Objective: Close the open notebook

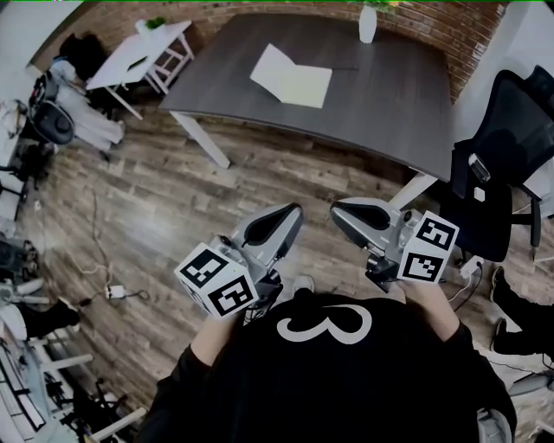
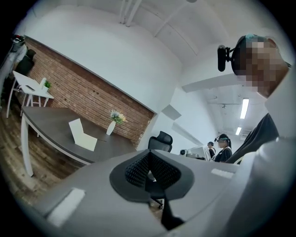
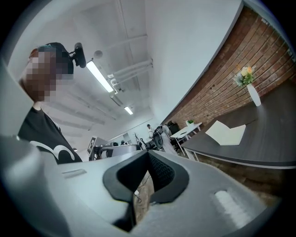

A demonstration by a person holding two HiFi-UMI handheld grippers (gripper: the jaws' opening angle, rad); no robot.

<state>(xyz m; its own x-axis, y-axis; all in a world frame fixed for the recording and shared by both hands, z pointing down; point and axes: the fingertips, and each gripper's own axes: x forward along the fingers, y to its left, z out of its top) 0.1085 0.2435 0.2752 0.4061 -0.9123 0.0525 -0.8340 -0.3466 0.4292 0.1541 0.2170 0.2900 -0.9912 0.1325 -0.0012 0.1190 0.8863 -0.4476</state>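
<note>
Approach step. The notebook [image 1: 292, 76] lies open on the worktop [image 1: 407, 104], well apart from the left claw [image 1: 293, 212] and right claw [image 1: 339, 210]. Both appear closed and empty. Next move: walk up and reach its cover.

Head view: the vase [image 1: 367, 24] on the far side of the table [image 1: 389, 95] shows its white body, but its flowers are almost wholly cut off by the top edge; the black office chair [image 1: 506, 164] on the right is cut off by the right edge; the open notebook [image 1: 292, 76] is too small to tell whether its pages bear writing; the person's hands are mostly hidden behind the left gripper [image 1: 297, 210] and right gripper [image 1: 336, 210]. Left gripper view: two far people [image 2: 221, 147] are too small to make out; the gripper's grey body hides the near floor.
</note>
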